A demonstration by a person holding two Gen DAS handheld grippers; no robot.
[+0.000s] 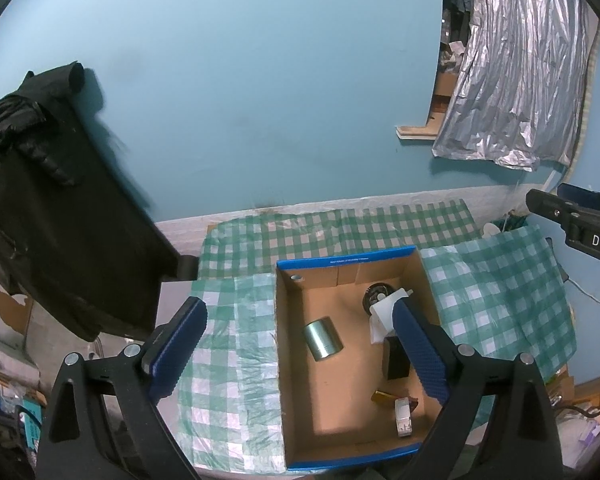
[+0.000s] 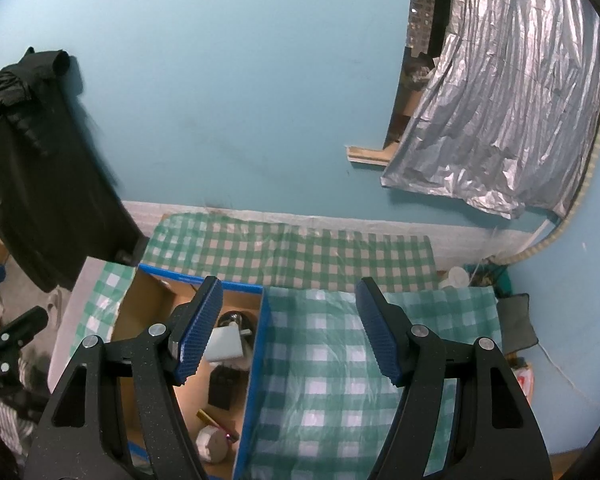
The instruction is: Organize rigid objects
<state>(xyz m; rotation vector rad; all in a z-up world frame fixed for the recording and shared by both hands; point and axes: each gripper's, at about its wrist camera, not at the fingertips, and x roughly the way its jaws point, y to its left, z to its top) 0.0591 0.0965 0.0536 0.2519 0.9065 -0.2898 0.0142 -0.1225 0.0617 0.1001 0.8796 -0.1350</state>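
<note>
- Cardboard box (image 1: 342,436), blue-edged, sits on the checked-cloth surface (image 1: 228,360).
- Inside the box: metal cylinder (image 1: 322,339) lying toward its left half; white block (image 1: 384,312), black block (image 1: 396,362) and a small white part (image 1: 403,420) along its right wall.
- Left gripper (image 1: 300,354) hovers over the box, jaws spread, holding nothing.
- Right gripper (image 2: 290,328) hangs above the box's right wall, jaws apart, empty.

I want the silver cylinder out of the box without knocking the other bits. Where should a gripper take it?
Come from above and close across the curved sides of the silver cylinder. It lies on its side, apart from the other pieces on the cardboard box floor.
</note>
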